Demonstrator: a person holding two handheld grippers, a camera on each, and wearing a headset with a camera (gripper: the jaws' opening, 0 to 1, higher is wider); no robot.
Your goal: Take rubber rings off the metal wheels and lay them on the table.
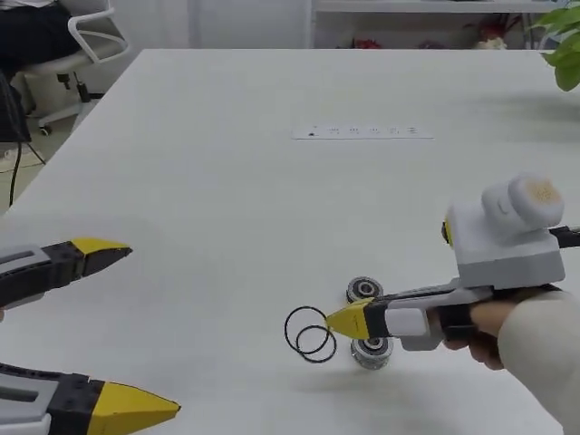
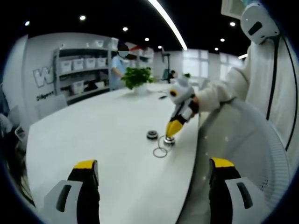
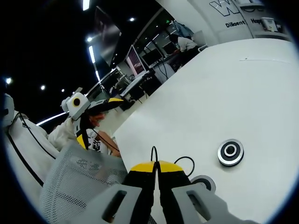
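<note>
Two thin black rubber rings (image 1: 311, 333) lie overlapping on the white table (image 1: 272, 181). My right gripper (image 1: 333, 322) is shut, its yellow tips pinching the edge of one ring (image 3: 153, 151). Just behind the tips sits a pale metal wheel (image 1: 372, 352), and a dark-rimmed wheel (image 1: 363, 290) stands a little farther off. The right gripper view has the dark-rimmed wheel (image 3: 230, 152) to the right and the other wheel (image 3: 202, 183) partly behind my jaw. My left gripper (image 1: 145, 331) stays wide open at the table's near left, holding nothing. From the left gripper (image 2: 154, 162), the rings (image 2: 160, 151) and wheels (image 2: 152, 135) lie ahead.
A strip of small printed marks (image 1: 362, 132) lies mid-table. A green plant (image 1: 564, 45) stands at the far right corner and an office chair (image 1: 82, 36) beside the far left edge. A person stands by shelves (image 2: 119, 65) in the background.
</note>
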